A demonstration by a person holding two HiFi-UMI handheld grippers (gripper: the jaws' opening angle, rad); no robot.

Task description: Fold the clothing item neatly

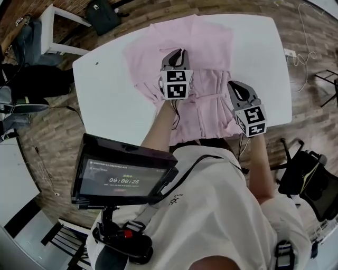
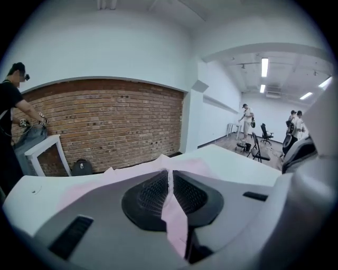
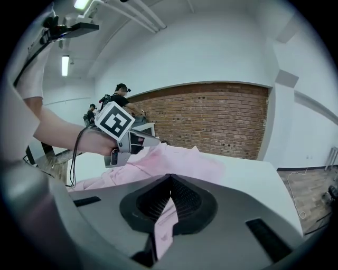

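**A:** Where is the clothing item?

**B:** The pink garment point(image 1: 206, 52) lies on the white surface point(image 1: 105, 89). It is spread fairly flat toward the surface's far edge and bunched into creases toward its near edge, where both grippers are.

**A:** And the jaws?

**B:** The left gripper point(image 2: 169, 184) is clenched on a thin fold of the pink cloth, which runs as a strip between its jaws. The right gripper point(image 3: 167, 203) pinches another strip of the same cloth, nearer the surface's right end.

**A:** How will it handle?

**B:** I'd judge it light, soft and limp. It will sag between two grips and crease wherever it piles up. Thin cloth can also slide out of a narrow pinch. Holds at a hem or a seam, well apart along one edge, should let it hang flat before it is laid over.

**A:** Any containers?

**B:** None on the surface. A black bag point(image 1: 103, 16) sits on the floor beyond the surface's far left corner. I cannot tell what is inside it.
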